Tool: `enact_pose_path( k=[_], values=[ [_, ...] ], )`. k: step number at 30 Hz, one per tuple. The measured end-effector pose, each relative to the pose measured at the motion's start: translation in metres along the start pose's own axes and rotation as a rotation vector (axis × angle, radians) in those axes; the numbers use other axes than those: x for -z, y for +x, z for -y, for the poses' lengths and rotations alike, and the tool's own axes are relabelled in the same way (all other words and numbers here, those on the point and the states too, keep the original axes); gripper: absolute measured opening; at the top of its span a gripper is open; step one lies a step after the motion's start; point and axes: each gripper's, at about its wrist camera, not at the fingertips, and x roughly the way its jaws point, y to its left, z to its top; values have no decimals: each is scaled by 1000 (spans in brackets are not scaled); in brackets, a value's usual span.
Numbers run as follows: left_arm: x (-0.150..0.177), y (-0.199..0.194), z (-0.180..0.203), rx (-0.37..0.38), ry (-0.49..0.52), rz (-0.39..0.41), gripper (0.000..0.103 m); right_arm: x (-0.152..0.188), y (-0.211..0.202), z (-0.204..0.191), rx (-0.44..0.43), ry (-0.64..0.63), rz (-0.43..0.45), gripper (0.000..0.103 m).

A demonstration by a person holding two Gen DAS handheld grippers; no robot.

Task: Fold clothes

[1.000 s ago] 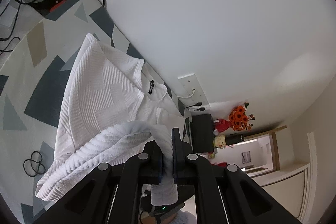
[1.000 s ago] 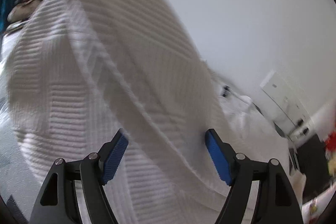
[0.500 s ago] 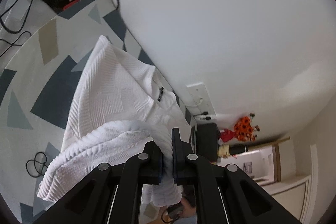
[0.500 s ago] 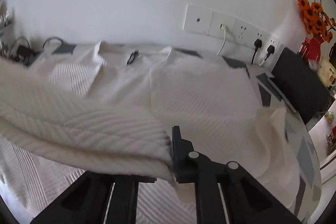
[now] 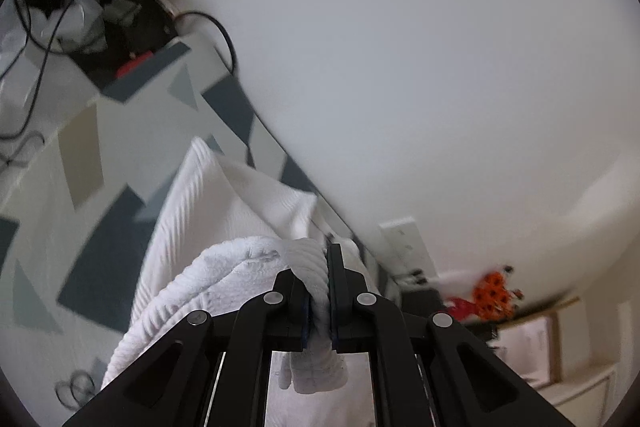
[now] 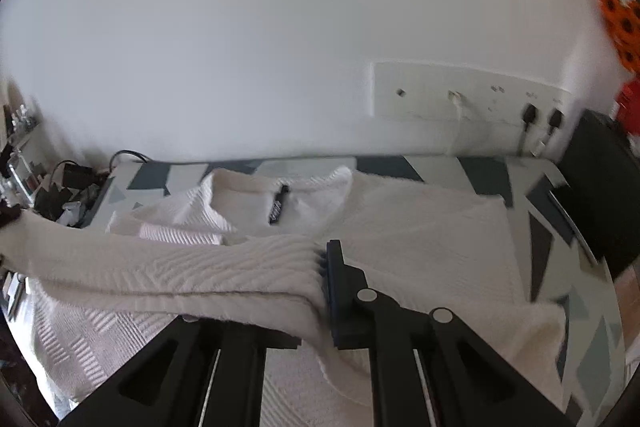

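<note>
White ribbed sweater (image 6: 420, 239) lies spread on the patterned table (image 6: 536, 247) ahead of both jaws, collar and black label (image 6: 278, 205) toward the wall. Left gripper (image 5: 319, 291) is clamped on a bunched roll of the knit, fabric bulging above and hanging below its pads. Right gripper (image 6: 322, 287) has just clenched onto a lifted band of the sweater; that band drapes leftward from its jaws. Wall sockets (image 6: 468, 95) sit beyond, right of the jaws.

Sweater (image 6: 420, 227) on table (image 6: 540, 243), by wall (image 6: 280, 27)
</note>
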Motion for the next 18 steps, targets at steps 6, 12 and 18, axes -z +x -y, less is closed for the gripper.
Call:
enact_pose_path(
  k=[6,12,18],
  values=[
    [-27,29,-14,-33,-73,78,5,-37,35,-15,-8,-153,5,9],
    [-46,68,-46,-117,-148,102,5,-54,113,-15,-51,-193,-103,9],
    [-53,104,-71,-201,-175,84,5,-40,181,-15,-54,-238,-232,8]
  ],
)
